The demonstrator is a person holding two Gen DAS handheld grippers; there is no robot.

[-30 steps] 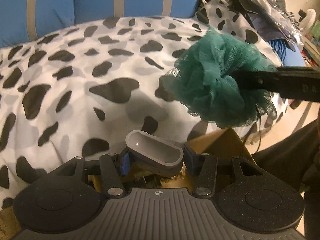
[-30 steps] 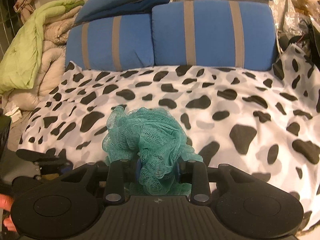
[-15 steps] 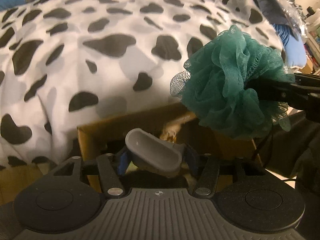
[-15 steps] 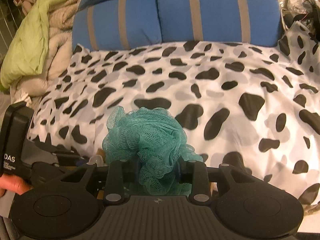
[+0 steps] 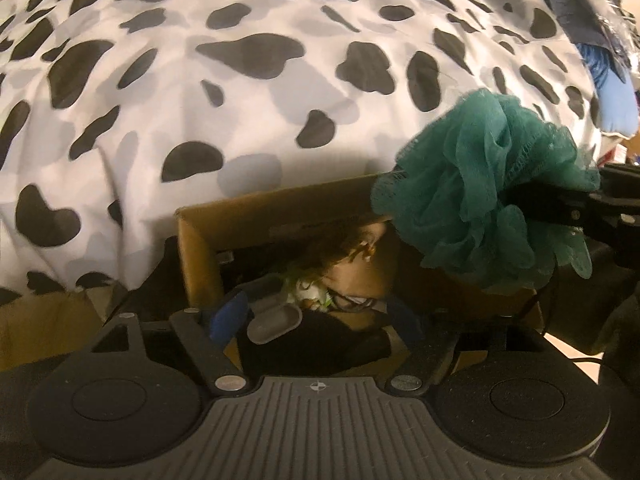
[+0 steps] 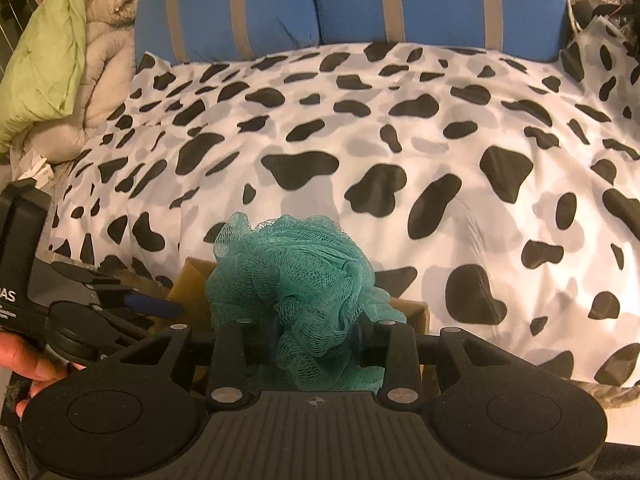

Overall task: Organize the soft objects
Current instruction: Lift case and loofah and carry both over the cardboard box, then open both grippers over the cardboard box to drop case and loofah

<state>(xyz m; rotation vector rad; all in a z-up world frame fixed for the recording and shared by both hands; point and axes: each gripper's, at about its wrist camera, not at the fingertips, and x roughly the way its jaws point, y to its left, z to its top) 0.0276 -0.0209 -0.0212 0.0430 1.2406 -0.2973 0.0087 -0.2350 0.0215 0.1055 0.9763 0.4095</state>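
An open cardboard box (image 5: 272,208) stands against the front edge of the bed. My left gripper (image 5: 316,316) points down into it, and its jaws are opening. A grey soft case (image 5: 274,322) lies loose in the box beside the left blue pad (image 5: 230,312), with no pad pressing on it. My right gripper (image 6: 316,328) is shut on a teal mesh bath pouf (image 6: 296,280). It holds the pouf (image 5: 480,208) over the right side of the box (image 6: 416,308). In the right wrist view the left gripper (image 6: 120,304) shows at the left edge.
A cow-print cover (image 6: 400,140) spreads over the bed behind the box. Blue striped pillows (image 6: 360,0) line the back. Green and beige blankets (image 6: 52,48) pile at the left. A brown-haired soft toy (image 5: 352,256) and dark items lie in the box. A hand (image 6: 24,360) holds the left tool.
The left gripper tipped down over the box and its jaws widened, so the grey case slipped out of the grip into the box. The right gripper brought the pouf lower, nearer the box.
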